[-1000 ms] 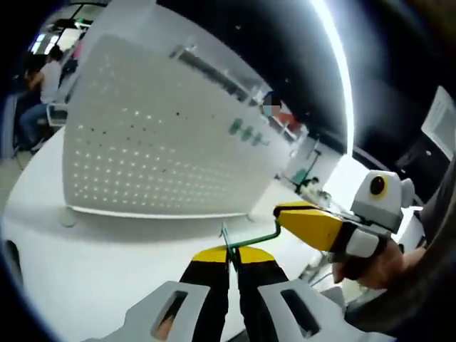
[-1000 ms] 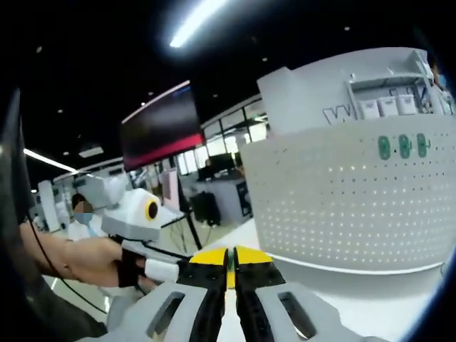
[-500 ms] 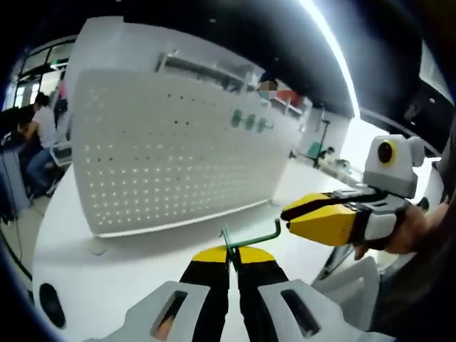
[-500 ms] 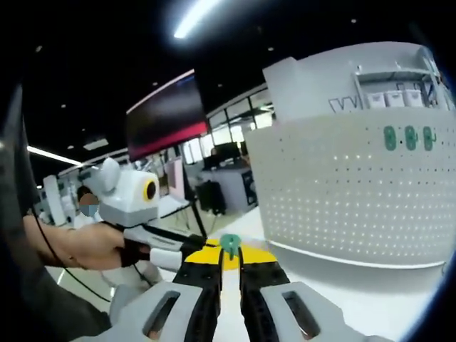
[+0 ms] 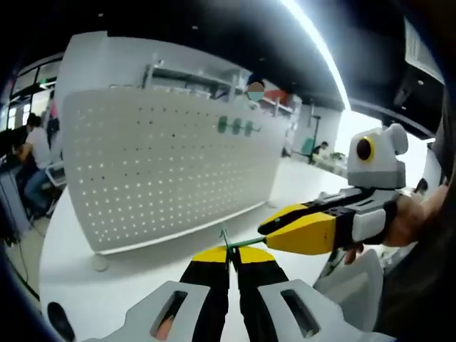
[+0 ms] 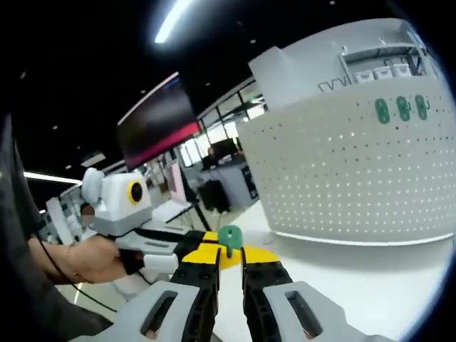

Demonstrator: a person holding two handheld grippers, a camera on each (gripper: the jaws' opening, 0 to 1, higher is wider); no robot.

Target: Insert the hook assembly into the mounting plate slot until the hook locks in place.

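dark ceiling, strip light [image 5: 313, 43], perhaps office.

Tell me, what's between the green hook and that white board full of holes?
Only bare white table, as the left gripper view shows. The hook, pinched in the left gripper with the right gripper closing on its far end, hangs short of the pegboard.

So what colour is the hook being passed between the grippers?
Green; the hook shows best in the right gripper view.

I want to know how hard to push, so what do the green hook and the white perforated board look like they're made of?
Green hook: thin bent wire rod, seemingly coated or painted metal, with a plastic-looking round end. Perforated board: matte white sheet with regular punched holes, probably painted metal or plastic; unclear.
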